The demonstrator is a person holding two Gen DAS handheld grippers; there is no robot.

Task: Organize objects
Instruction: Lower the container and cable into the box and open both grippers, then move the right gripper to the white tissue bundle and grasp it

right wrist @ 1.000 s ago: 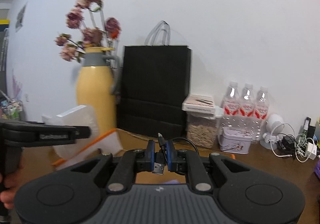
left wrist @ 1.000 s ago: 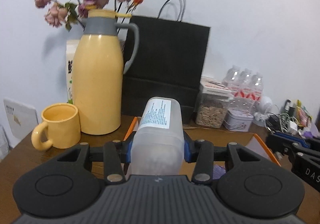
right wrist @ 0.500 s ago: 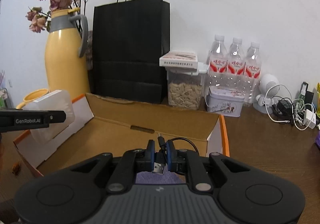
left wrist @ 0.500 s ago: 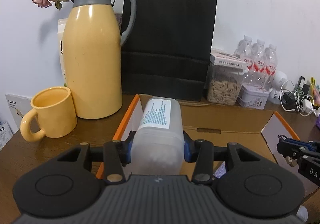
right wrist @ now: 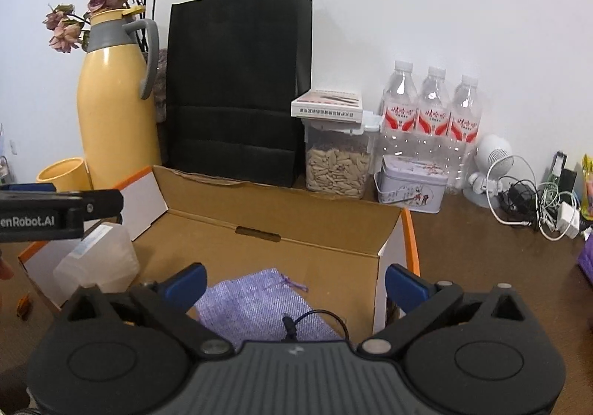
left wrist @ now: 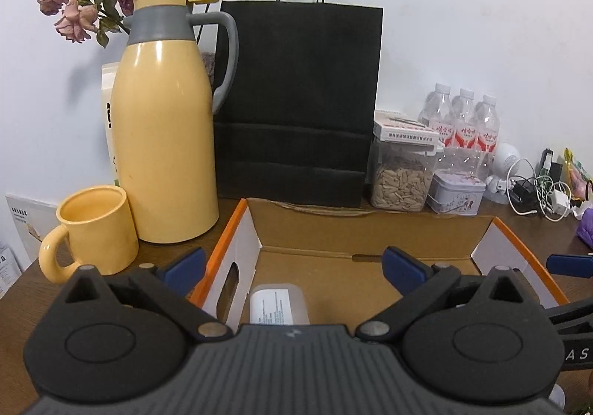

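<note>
Backdrop: white wall behind a brown wooden counter (right wrist: 463,240) crowded along the back with a yellow thermos jug (left wrist: 163,155), a black paper bag (left wrist: 296,99) and water bottles (right wrist: 431,107).
Destination: open cardboard box (right wrist: 281,214) with orange edges, standing in front of the bag; a lilac pouch (right wrist: 255,300) lies on its floor.
Left gripper (left wrist: 292,264): fingers (left wrist: 183,263) have just swung fully apart; nothing is between them. The translucent plastic container (left wrist: 278,305) lies below them at the box's left end, beside the white side wall.
Right gripper (right wrist: 294,279): fingers (right wrist: 404,285) have also just spread wide and grip nothing. The black cable (right wrist: 315,320) rests on the pouch, directly under them (its plug end is partly hidden by the gripper body).
Step in hand: release and withdrawal, judging by both items lying inside the box.
Withdrawal: lift each gripper straight up before moving sideways, so that no pad drags the container or snags the cable loop.
Clearance: keep the left fingers away from the box's orange-edged left wall; a knock there could shift the box toward the yellow mug (left wrist: 92,233).
Check: confirm the container sits stable in the box before leaving it.
Next: pick any remaining loose item off the counter (which one cannot be told).
</note>
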